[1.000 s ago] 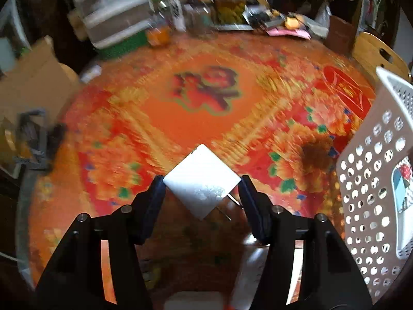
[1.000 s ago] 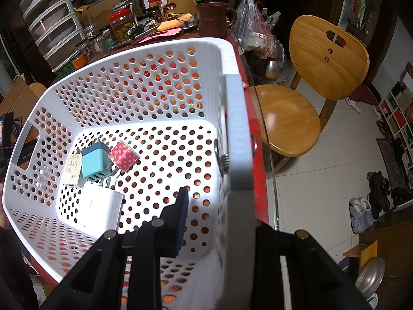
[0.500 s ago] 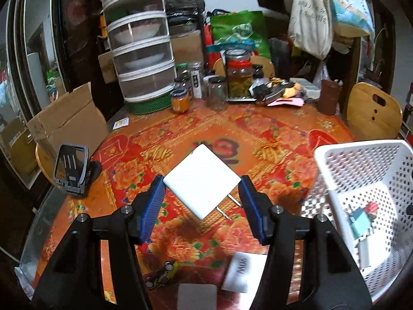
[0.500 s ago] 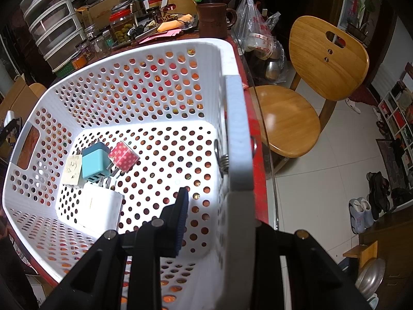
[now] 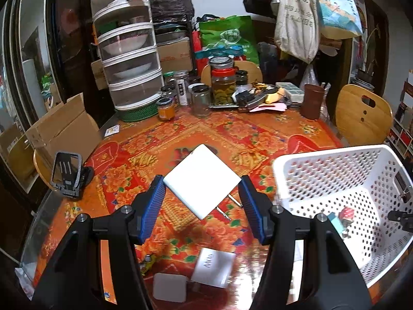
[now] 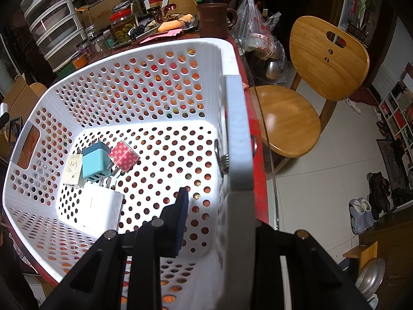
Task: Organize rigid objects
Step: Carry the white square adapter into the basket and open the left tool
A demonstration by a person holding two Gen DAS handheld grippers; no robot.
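Now: left gripper (image 5: 202,200) pinching white charger (image 5: 202,180) above table (image 5: 258,139); right gripper (image 6: 219,206) clamped on basket (image 6: 144,77) wall. Carry toward three o'clock, over rim, then release low.

Hand-held gripper (image 6: 214,222) apparently clamping basket wall (image 6: 238,134)

A home dining room: cluttered table (image 5: 258,139), jars (image 5: 223,85), wooden chairs (image 6: 322,59).
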